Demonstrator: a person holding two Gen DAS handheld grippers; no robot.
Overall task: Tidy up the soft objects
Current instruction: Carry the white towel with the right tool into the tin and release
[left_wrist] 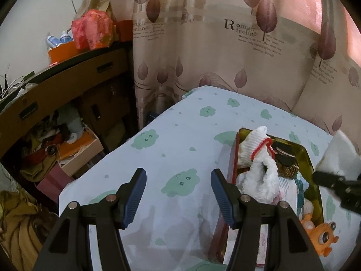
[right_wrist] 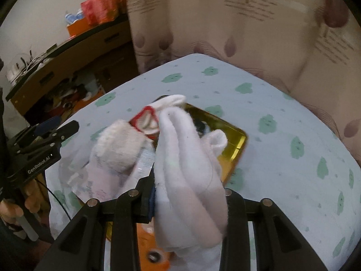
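Bedsheet [left_wrist: 180, 140] bare (left); right claw [right_wrist: 189, 201] grips cloth [right_wrist: 187, 158]

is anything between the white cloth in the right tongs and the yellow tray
Nothing solid. The right tongs grip the white cloth above the yellow tray. The tray already holds a red-trimmed white glove and a fluffy white piece; its far right side looks freer.

Landmark: amber translucent plastic tray [left_wrist: 308, 158] on the cloud-print bedsheet [left_wrist: 180, 140].
In tray: white knitted glove [left_wrist: 250, 144].
Near corner: orange fish toy [left_wrist: 322, 237].
Behind: leaf-print curtain [left_wrist: 214, 56].
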